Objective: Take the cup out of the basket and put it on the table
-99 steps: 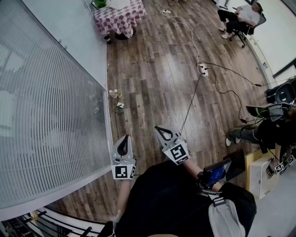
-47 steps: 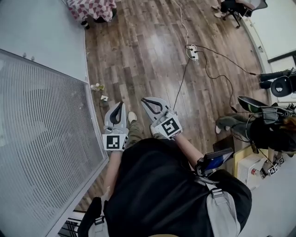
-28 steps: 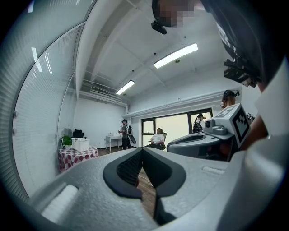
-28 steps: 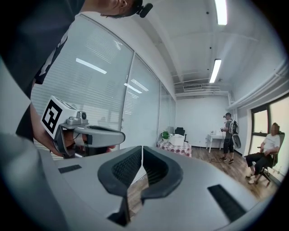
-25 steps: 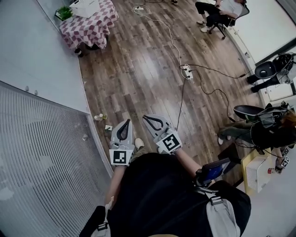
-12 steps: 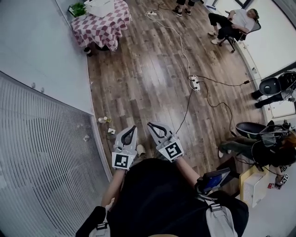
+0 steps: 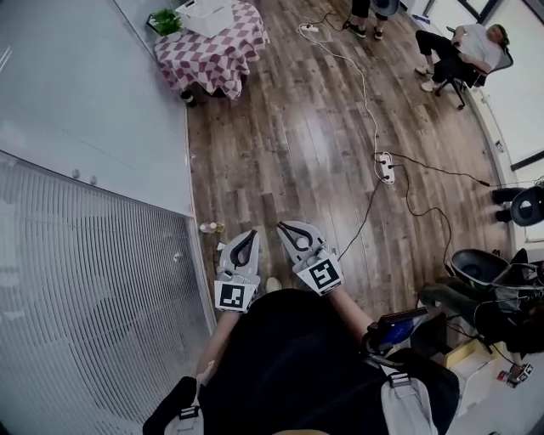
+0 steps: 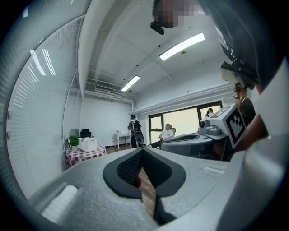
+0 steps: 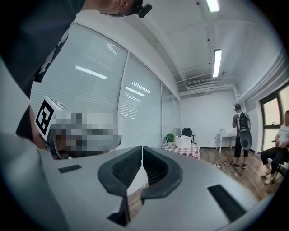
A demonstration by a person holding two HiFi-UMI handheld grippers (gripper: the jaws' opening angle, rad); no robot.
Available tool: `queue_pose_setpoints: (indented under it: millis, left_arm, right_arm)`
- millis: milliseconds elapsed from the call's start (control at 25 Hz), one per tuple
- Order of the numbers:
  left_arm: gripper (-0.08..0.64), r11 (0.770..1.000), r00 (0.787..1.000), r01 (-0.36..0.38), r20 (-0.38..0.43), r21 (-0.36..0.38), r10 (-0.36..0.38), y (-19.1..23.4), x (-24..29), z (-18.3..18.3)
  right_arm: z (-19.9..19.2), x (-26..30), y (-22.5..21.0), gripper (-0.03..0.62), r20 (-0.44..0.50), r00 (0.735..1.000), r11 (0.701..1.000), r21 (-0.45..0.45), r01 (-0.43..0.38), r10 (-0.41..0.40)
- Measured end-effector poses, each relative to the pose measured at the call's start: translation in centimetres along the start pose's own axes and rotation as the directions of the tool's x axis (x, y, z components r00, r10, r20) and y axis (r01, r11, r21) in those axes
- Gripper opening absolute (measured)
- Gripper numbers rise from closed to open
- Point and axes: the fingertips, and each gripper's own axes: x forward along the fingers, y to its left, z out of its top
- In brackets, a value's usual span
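A white basket (image 7: 208, 13) stands on a small table with a red-checked cloth (image 7: 217, 55) far across the room, beside a green plant (image 7: 167, 21). No cup can be made out at this distance. The left gripper view shows the same basket (image 8: 88, 144) and table (image 8: 83, 154); the right gripper view shows the basket (image 9: 183, 142) and table (image 9: 185, 151). My left gripper (image 7: 247, 234) and right gripper (image 7: 283, 227) are held level side by side in front of my chest, both shut with nothing between them. My left gripper (image 8: 142, 151) and right gripper (image 9: 142, 148) each show their tips meeting.
A glass wall with blinds (image 7: 93, 280) runs along my left. Small items (image 7: 210, 228) lie on the wooden floor at its foot. A power strip (image 7: 387, 167) with cables crosses the floor. One person sits on a chair (image 7: 472, 47) and another stands (image 9: 239, 135) at the far end.
The view has travelled forward along the glass wall, and the checked table now shows more fully. Both grippers stay shut and side by side.
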Motion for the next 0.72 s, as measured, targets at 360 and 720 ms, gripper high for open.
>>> queue_pose_setpoints:
  millis: [360,720]
  left_arm:
    - [0.005,0.997,0.998,-0.055,0.003,0.059,0.055,0.1,10.2,1.6]
    - [0.005,0.992,0.992,-0.118,-0.033,0.041,0.120,-0.4,14.5,1.1]
  right_arm:
    - [-0.6,1.3,-10.2,0.014,0.030,0.999,0.999,0.027,-0.019,0.018]
    - [-1.2,2.2,-15.5,0.014,0.052,0.997,0.998,0.037,-0.058,0.056]
